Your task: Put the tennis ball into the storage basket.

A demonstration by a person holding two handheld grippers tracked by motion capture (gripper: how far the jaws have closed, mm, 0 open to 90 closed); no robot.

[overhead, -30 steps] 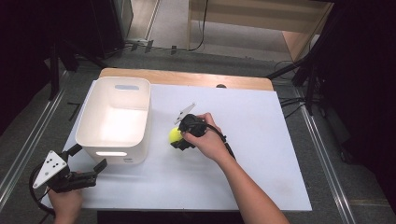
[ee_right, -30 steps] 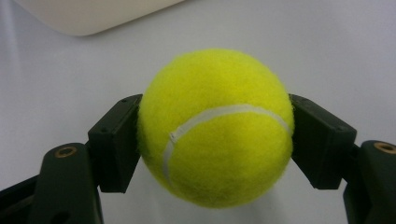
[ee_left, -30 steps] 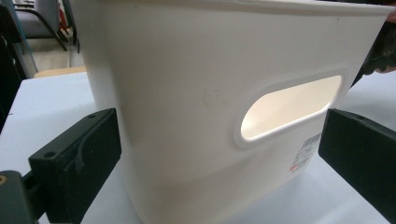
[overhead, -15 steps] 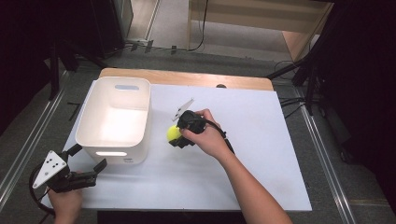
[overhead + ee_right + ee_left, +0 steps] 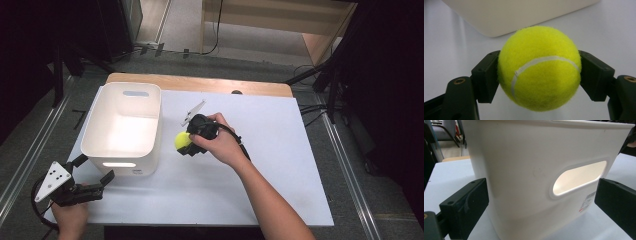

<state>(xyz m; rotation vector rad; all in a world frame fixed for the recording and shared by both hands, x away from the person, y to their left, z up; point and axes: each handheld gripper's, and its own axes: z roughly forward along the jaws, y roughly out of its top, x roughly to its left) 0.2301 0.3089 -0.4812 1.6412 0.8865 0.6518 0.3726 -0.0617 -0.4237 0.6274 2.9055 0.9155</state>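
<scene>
White table (image 5: 280,150), tennis ball (image 5: 539,67) clamped between right tongs (image 5: 539,75), beside bin (image 5: 122,125)

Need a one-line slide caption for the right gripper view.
Right gripper clamps a yellow tennis ball between its jaws above the white table, white bin just beyond.

A white-topped rectangular table (image 5: 280,150) has a bare wooden strip along its far edge. A white plastic bin with handle slots (image 5: 122,131) stands on its left part.
</scene>
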